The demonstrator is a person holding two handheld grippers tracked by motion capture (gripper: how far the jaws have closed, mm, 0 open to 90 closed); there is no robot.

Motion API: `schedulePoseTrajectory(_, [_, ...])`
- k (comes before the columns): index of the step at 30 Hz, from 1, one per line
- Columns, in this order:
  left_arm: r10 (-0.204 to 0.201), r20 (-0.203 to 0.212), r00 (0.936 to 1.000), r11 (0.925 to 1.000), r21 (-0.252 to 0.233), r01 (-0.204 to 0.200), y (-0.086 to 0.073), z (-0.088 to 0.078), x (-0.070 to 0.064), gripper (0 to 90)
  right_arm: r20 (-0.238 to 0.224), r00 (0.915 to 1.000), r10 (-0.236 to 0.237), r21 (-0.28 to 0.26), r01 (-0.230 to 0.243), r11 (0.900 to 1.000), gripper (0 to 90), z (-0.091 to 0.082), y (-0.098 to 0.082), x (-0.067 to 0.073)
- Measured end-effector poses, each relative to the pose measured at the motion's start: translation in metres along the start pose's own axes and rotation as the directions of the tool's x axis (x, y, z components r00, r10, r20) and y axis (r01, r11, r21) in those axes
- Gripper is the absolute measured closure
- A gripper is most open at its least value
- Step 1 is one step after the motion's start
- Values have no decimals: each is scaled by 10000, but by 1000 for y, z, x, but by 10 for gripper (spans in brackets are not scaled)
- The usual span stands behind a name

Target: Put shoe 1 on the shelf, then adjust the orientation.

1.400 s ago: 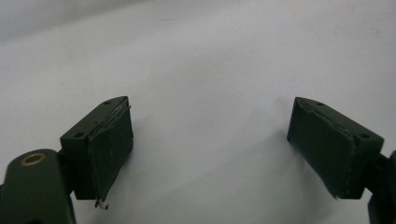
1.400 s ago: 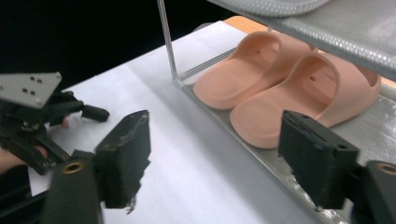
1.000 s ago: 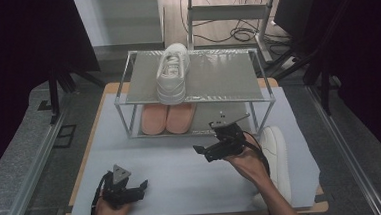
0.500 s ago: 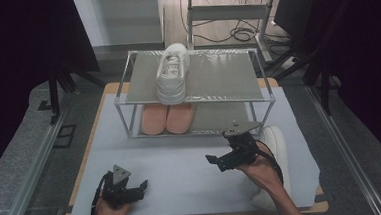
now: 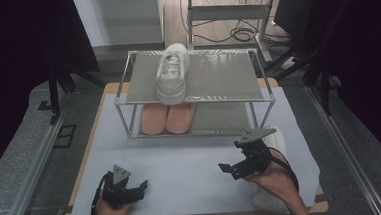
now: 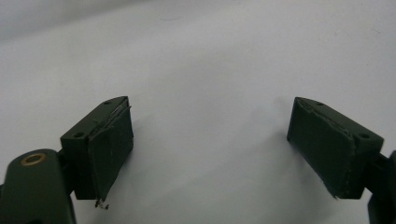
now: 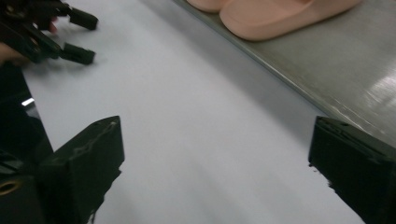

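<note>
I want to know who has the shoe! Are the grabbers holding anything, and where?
Nothing is held. The left gripper and the right gripper are both open over the table, with nothing between their fingers.

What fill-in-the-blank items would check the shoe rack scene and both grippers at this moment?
1. The white sneaker sits on the rack's ____ shelf.
2. The pink slippers lie on the ____ shelf.
3. The left gripper has its jaws ____.
4. A second white sneaker lies beside the ____ gripper.

Missing words: top; bottom; open; right
</note>
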State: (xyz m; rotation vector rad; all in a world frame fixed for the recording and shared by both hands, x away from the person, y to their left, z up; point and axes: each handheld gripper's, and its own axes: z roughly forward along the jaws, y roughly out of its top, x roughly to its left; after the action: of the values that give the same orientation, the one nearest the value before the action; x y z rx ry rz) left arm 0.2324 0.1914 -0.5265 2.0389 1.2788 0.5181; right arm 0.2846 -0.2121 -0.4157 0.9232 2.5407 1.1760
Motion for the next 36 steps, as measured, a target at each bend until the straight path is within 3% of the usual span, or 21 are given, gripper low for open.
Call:
schedulePoseTrajectory(13, [-40, -3, 10000, 10000, -2, 40, 0, 0, 0, 144, 933, 9954, 223, -478, -179, 9987, 370, -27, -18, -8])
schedulePoseTrajectory(28, [-5, 7, 10000, 10000, 23, 5, 0, 0, 0, 144, 1552, 9856, 665, -237, -635, 9977, 713, -58, -44, -27])
schedulePoseTrajectory(36, [-16, 11, 10000, 10000, 19, 16, 0, 0, 0, 144, 2135, 9732, 857, -112, -853, 9963, 854, -74, -57, -34])
